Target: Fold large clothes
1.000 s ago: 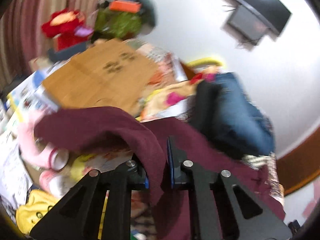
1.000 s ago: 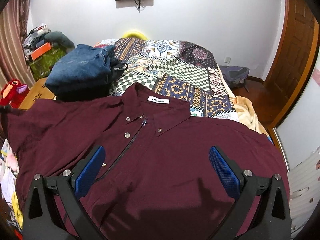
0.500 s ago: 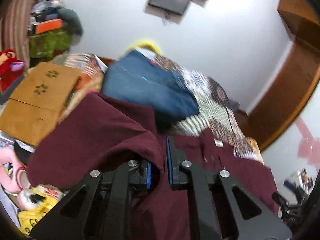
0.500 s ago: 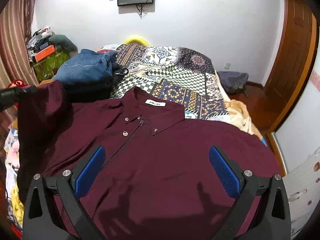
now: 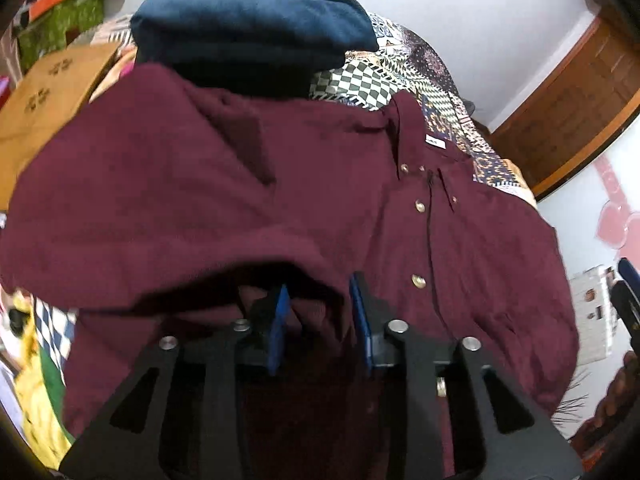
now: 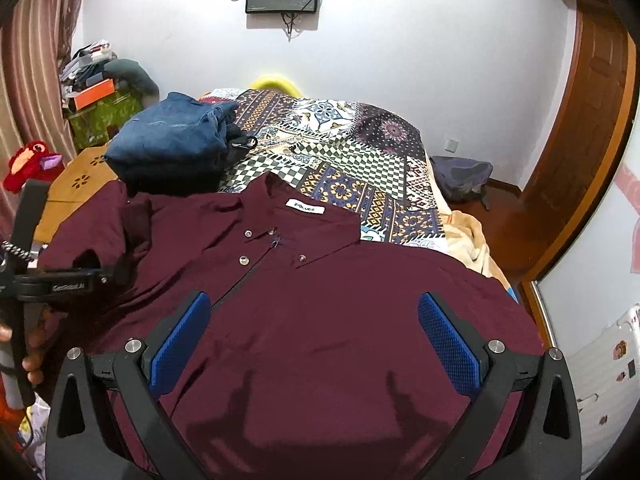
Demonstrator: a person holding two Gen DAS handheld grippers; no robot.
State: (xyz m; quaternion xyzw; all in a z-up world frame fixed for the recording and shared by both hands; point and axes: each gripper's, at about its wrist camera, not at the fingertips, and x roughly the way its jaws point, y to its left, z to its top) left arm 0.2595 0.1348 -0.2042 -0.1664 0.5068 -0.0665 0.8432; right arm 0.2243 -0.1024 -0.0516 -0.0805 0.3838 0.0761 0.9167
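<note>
Maroon shirt spread front-up on patterned bedspread, left gripper clamped on sleeve fold at left side, right gripper spread wide above shirt body, folded jeans far left.

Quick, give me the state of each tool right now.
Left tool: partly closed around a fold of the maroon button-up shirt's sleeve.
Right tool: wide open, holding nothing, above the shirt.
</note>
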